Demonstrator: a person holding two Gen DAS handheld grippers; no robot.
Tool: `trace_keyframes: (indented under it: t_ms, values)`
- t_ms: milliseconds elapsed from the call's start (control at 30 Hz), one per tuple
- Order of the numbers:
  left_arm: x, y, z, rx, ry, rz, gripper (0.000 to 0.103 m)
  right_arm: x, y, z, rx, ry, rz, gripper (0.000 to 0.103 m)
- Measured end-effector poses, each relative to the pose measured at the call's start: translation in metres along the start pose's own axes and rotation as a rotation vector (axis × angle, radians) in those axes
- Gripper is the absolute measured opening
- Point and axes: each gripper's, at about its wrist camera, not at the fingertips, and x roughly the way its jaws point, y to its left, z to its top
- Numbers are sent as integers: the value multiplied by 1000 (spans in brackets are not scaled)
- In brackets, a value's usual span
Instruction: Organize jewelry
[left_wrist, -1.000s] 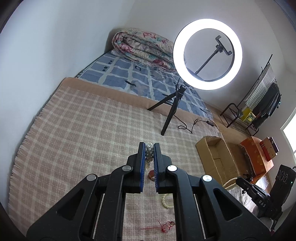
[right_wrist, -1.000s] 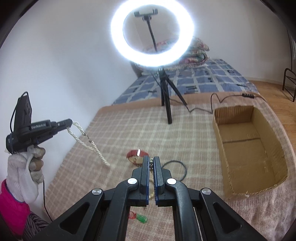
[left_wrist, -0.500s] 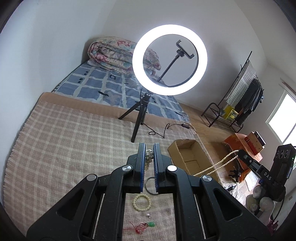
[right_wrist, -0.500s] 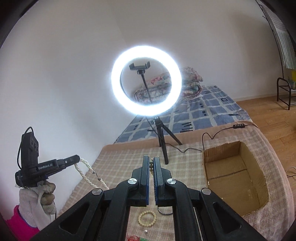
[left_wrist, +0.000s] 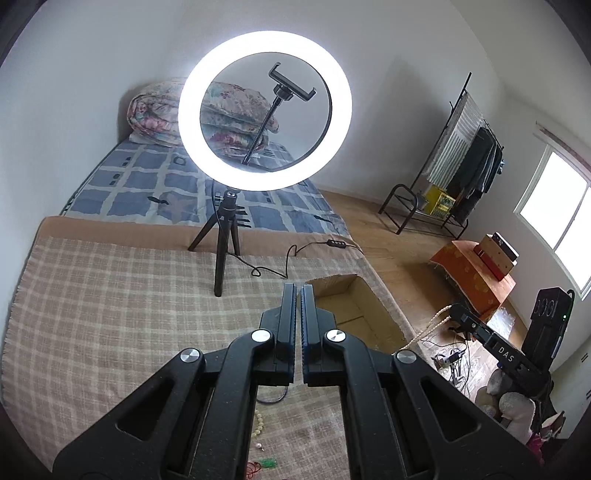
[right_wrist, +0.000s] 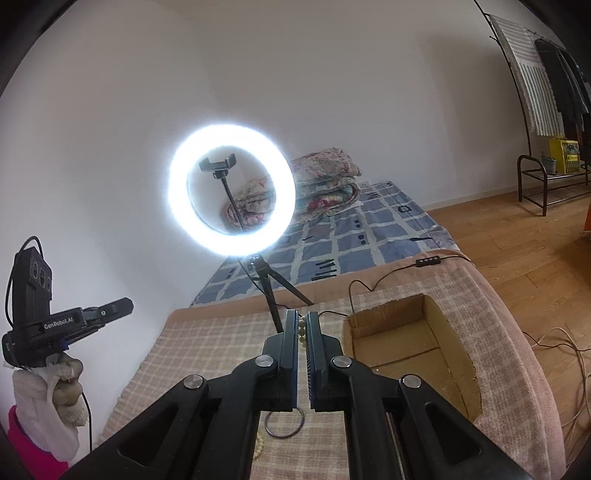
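My right gripper (right_wrist: 302, 325) is shut on a cream pearl necklace (right_wrist: 302, 332); beads show between its fingers. In the left wrist view the same necklace (left_wrist: 424, 334) hangs from the right gripper (left_wrist: 456, 308) over the open cardboard box (left_wrist: 351, 314). My left gripper (left_wrist: 298, 291) is shut with nothing visible between its fingers; in the right wrist view it (right_wrist: 123, 306) is held high at the left, empty. On the checked blanket (left_wrist: 110, 314) lie a black ring (right_wrist: 284, 424), a cream bead bracelet (right_wrist: 260, 446), a red cord (left_wrist: 255, 469) and a green piece (left_wrist: 267, 462).
A lit ring light on a tripod (left_wrist: 221, 258) stands on the blanket behind the box, its cable (left_wrist: 306, 247) trailing right. A mattress with a folded quilt (left_wrist: 166, 110) lies beyond. A clothes rack (left_wrist: 461, 166) and wooden floor are to the right.
Both grippers have risen and tilted up. The pearl necklace no longer hangs from the left gripper; the right gripper still holds it, now nearer the box.
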Motion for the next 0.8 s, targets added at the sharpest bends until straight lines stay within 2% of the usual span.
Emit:
trace_keyframes:
  t_ms: [300,633,700,733,767,800]
  values:
    - [15,10,-23,12,64,39,0,8,-51,-2,56,40,-103,1]
    - [15,47,-52,-15,106,116,0,19,-63,-11,43,103,-172,3]
    - [14,53,-55,-19,116,123,0,17,-65,-13,45,99,-211,24]
    - [13,56,-58,-20,122,124,0,16,-66,-13,47,94,-224,42]
    - [12,58,-61,-20,124,127,0,16,-67,-13,49,95,-234,53]
    - [11,60,-64,-18,127,131,0,15,-67,-13,48,95,-239,58]
